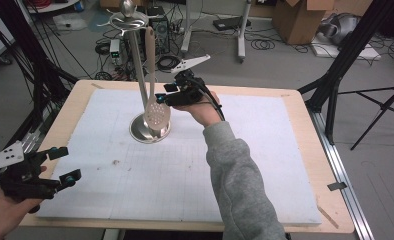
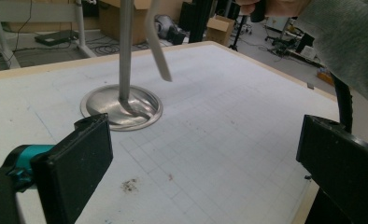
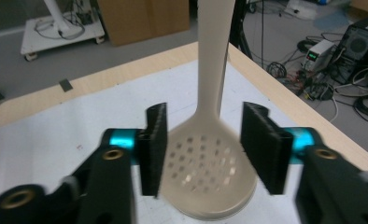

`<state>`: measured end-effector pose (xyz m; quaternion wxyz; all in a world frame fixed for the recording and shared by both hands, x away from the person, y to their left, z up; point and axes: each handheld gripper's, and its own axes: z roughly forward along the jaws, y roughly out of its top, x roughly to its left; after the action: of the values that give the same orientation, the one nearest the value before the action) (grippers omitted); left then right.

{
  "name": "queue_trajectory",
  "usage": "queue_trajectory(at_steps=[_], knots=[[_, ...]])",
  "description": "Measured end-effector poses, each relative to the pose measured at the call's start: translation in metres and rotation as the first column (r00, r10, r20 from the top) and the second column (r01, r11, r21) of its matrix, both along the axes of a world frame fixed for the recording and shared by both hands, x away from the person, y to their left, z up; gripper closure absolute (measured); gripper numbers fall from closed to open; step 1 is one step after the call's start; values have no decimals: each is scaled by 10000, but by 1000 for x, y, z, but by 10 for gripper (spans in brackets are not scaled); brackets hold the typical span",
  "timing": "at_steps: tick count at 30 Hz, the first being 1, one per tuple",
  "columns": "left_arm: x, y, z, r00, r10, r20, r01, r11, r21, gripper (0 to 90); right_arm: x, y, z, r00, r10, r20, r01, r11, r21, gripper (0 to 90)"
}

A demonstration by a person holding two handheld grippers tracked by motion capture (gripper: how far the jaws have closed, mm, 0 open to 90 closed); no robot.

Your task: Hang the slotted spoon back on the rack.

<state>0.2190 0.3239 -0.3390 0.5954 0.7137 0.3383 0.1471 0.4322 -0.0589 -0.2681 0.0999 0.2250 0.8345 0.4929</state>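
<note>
slotted spoon (image 1: 155,109) | beige, perforated bowl | hangs upright (bowl down) from steel stand (image 1: 133,75)

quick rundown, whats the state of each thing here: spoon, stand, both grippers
slotted spoon: hanging upright from the stand's top, bowl down, between the right gripper's jaws
stand: upright, its round base on the white mat
right gripper: open around the spoon's bowl, not clamped
left gripper: open, holding nothing, at the mat's near left corner

Slotted spoon (image 3: 210,182) blurred, bowl cut off below, stand's top (image 1: 129,15) cropped
</note>
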Motion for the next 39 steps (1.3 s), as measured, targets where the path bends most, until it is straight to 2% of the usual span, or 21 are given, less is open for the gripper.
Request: queue_trajectory(at_steps=[5, 7, 10, 11, 14, 21, 30, 32, 39], knots=[[1, 0, -1, 10000, 5, -14, -5, 10000, 15, 41, -2, -12, -7, 9997, 95, -220, -94, 9999, 43, 307], [1, 1, -2, 10000, 85, -39, -86, 10000, -35, 41, -3, -16, -7, 9991, 217, -366, -216, 9998, 33, 222], [1, 2, -1, 10000, 63, -21, -64, 9998, -170, 41, -9, -20, -6, 9999, 89, 82, -87, 9997, -231, 120], [2, 1, -1, 10000, 60, -1, -60, 9998, -199, 41, -10, -22, -6, 9997, 95, 215, -91, 9998, -179, 105], [2, 1, -1, 10000, 55, 39, -54, 9998, -193, 41, -13, -28, -7, 9997, 13, 237, -16, 9999, 122, 93], [7, -1, -1, 10000, 52, 44, -51, 9998, -202, 41, -23, -41, -9, 9995, 13, 320, -19, 9998, 196, 93], [14, -8, -1, 10000, -36, 7, 36, 9998, -185, 41, -40, -56, -7, 9983, 289, 513, -305, 9990, 319, 93], [16, -10, -1, 10000, -56, 15, 56, 9998, -170, 41, -43, -61, -7, 9977, 268, 617, -291, 9989, 365, 93], [23, -18, -2, 9998, -212, -25, 211, 9997, -132, 41, -48, -77, -11, 9983, 121, 573, -155, 9981, 600, 93]])
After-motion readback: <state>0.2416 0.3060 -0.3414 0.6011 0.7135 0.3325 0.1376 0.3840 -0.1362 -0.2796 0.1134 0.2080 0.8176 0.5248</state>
